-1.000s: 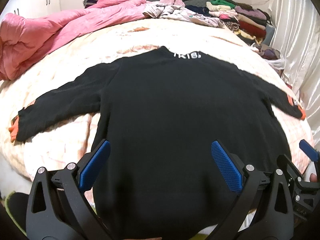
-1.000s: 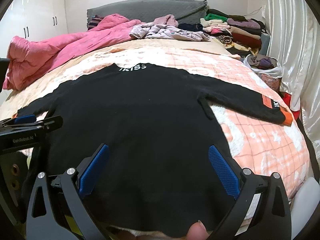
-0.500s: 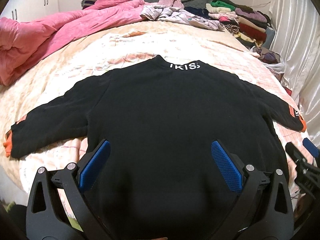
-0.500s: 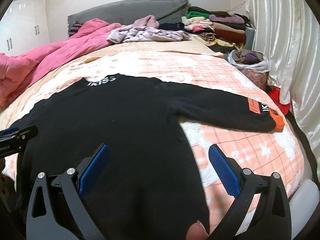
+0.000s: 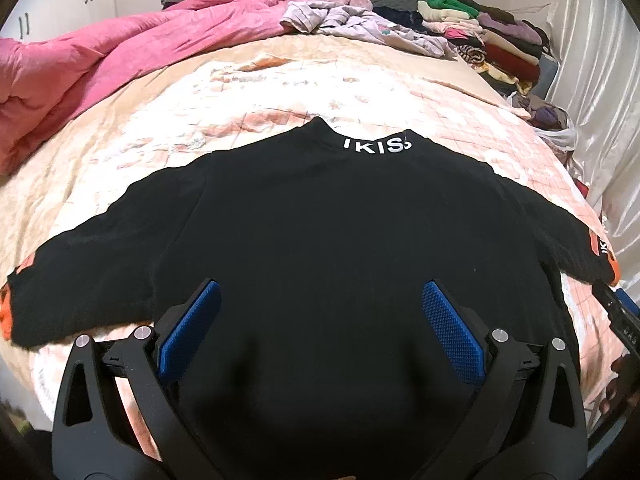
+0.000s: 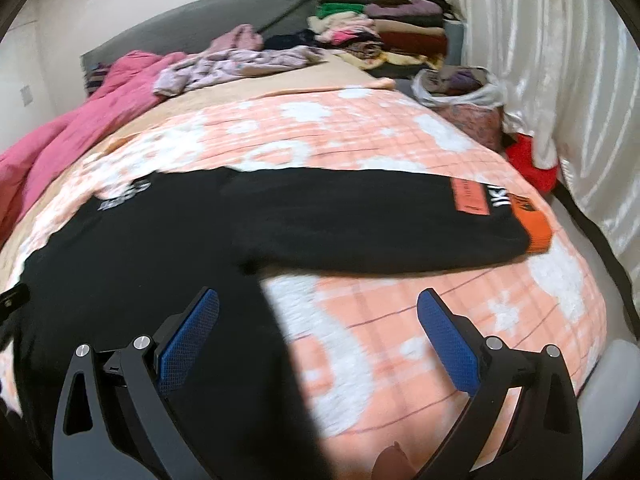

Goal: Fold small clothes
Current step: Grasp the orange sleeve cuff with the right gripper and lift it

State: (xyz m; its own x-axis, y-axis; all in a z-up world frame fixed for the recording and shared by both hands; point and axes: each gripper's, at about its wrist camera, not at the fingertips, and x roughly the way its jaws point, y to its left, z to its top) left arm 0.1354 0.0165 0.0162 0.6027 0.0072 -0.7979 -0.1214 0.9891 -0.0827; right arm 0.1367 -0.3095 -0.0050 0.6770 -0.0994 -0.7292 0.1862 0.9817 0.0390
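Left wrist view | black sweater (image 5: 340, 240) flat on bed (image 5: 200, 92), collar pointing away from left tool (image 5: 320, 320), sleeves spread sideways | both tools released, right tool (image 6: 318, 328) above the armpit edge, empty.

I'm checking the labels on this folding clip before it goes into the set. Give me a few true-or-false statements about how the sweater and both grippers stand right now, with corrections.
1. The black sweater lies spread flat on the bed, sleeves out to both sides. True.
2. The left gripper is shut on the hem. False: its jaws stand wide open over the sweater's body, holding nothing.
3. The right sleeve's cuff is orange. True.
4. The right gripper is shut on the right sleeve. False: it is open, with the sweater's right side edge between its fingers.
5. The pink duvet covers the sweater. False: it is bunched at the bed's far left, apart from it.
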